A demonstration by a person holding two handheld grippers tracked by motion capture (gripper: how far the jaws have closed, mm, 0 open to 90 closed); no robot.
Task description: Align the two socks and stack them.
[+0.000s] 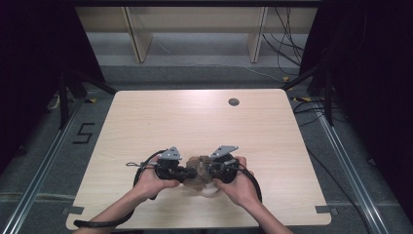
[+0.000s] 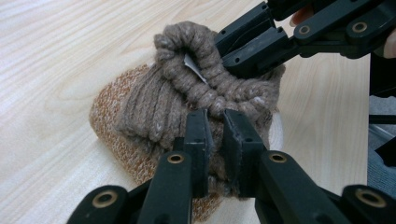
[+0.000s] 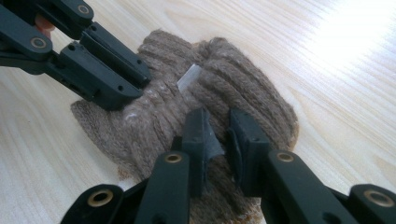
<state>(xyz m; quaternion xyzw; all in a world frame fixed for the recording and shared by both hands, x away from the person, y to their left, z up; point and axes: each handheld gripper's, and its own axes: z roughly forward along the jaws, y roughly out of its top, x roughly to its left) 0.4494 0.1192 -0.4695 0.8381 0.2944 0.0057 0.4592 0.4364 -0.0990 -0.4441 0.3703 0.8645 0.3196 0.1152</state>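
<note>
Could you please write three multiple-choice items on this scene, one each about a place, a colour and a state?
1. Where on the table does the knitted item lie?
A. near the person's edge
B. at the far edge
C. beside the round grommet

2. What colour is the knitted item's rolled rim?
A. blue
B. brown
C. white

3. How do the left gripper and right gripper stand to the knit?
A. both lifted clear of it
B. one of them pinching it
C. both pinching it

Answers: 1 A, the high view shows it between the hands at the near edge. 2 B, the ribbed yarn is brown. 3 C, each gripper view shows knit clamped between that gripper's jaws.
</note>
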